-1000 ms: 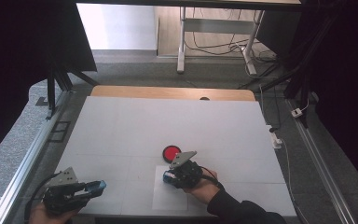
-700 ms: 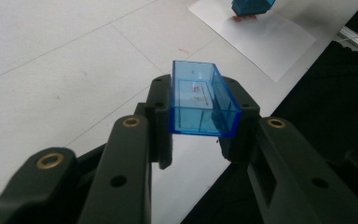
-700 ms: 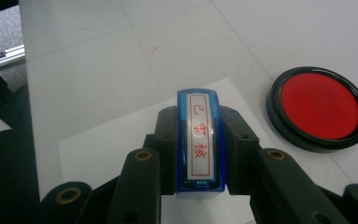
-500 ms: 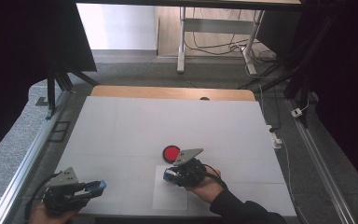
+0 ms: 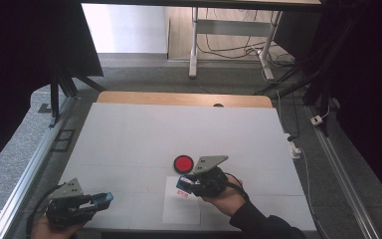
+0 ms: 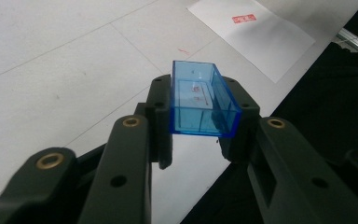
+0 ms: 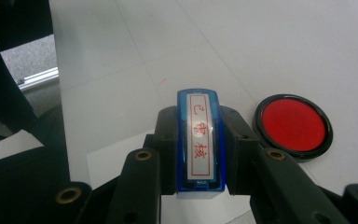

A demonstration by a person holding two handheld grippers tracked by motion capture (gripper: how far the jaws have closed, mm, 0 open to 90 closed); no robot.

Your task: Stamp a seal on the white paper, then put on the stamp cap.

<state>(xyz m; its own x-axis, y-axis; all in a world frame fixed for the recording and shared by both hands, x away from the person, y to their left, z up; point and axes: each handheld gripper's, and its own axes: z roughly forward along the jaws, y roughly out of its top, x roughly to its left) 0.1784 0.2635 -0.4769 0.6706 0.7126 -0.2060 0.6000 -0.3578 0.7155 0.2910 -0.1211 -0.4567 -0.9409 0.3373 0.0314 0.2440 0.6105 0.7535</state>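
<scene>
White table top [image 5: 129, 144] carries everything; largest item on it is a white paper sheet [image 5: 181, 208] near the person's edge, bearing a red stamp mark [image 5: 182, 192] (same mark visible far off in the left gripper view [image 6: 244, 18]). Just beyond the sheet sits a round red ink pad [image 5: 183, 163] in a black rim, lid off, apart from the paper. Right gripper [image 5: 188, 183] hovers over the sheet's upper right corner, jaws pinching a blue stamp [image 7: 200, 140] by its long flanks; label with red characters faces the camera, printing face turned away, ink pad [image 7: 292, 125] just beside it to the right. Left gripper [image 5: 104, 199] rests at the table's near left corner, well apart from the sheet, jaws clamped on a clear blue stamp cap [image 6: 203, 98], open side up, hollow. Handling judgement: stamp is a small rigid plastic body, light, smooth-sided and therefore inclined to slip or pivot if gripped near one end; the present mid-length hold across the two broad sides looks right, keeps the face free. Cap is thin-walled, likely to flex or crack under hard squeeze, so a light grip across the short walls suits; smallest concern is wet ink on the face smearing anything it brushes
</scene>
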